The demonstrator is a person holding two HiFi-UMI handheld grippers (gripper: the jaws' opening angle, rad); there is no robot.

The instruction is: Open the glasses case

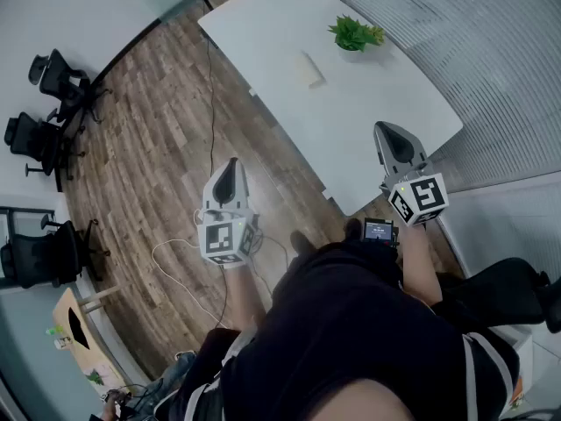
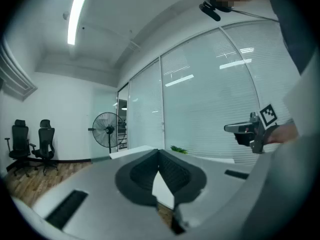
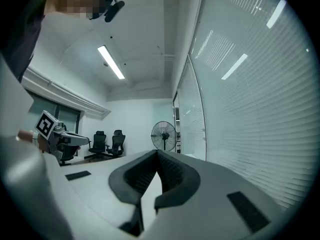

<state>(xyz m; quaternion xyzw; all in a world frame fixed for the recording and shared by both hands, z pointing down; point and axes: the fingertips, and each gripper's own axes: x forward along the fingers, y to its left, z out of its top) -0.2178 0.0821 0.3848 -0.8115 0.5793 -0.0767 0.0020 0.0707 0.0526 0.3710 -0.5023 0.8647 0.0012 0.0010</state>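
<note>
A pale oblong glasses case lies closed on the white table, far ahead of both grippers. My left gripper hangs over the wooden floor, left of the table's near corner, its jaws shut with nothing between them. My right gripper is held over the table's near right edge, also shut and empty. Each gripper shows in the other's view: the right gripper and the left gripper. The case does not show in either gripper view.
A small green potted plant stands on the table beyond the case. A cable runs across the wooden floor. Black office chairs line the left wall, and a standing fan is at the far end. Glass walls with blinds close the right side.
</note>
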